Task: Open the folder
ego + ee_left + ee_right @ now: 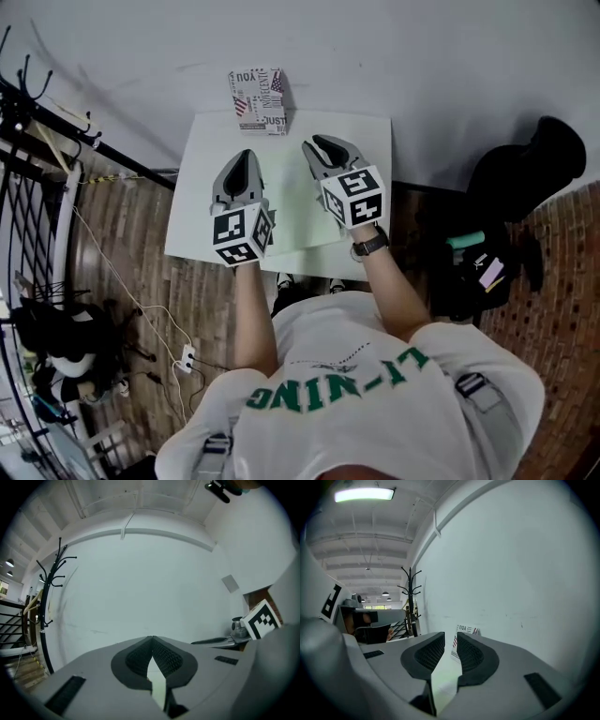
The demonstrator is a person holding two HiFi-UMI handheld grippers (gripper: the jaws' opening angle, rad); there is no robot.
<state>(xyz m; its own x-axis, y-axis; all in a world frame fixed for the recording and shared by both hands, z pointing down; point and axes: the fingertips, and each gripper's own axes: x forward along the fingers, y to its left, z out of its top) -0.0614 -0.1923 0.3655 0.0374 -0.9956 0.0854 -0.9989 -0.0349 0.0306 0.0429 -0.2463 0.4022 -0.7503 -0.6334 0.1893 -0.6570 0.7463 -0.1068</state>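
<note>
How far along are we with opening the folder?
Done: nothing; the folder stands, apparently closed, at the table's far edge. In hand: nothing; left hand-held gripper shut, empty; right hand-held gripper slightly open, empty, pointing at the folder. Remaining: reach it, grip, open.

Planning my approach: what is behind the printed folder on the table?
Only the bare white wall shows behind the folder, which stands upright at the far edge of the table. The folder itself covers any gap or object between it and the wall.
</note>
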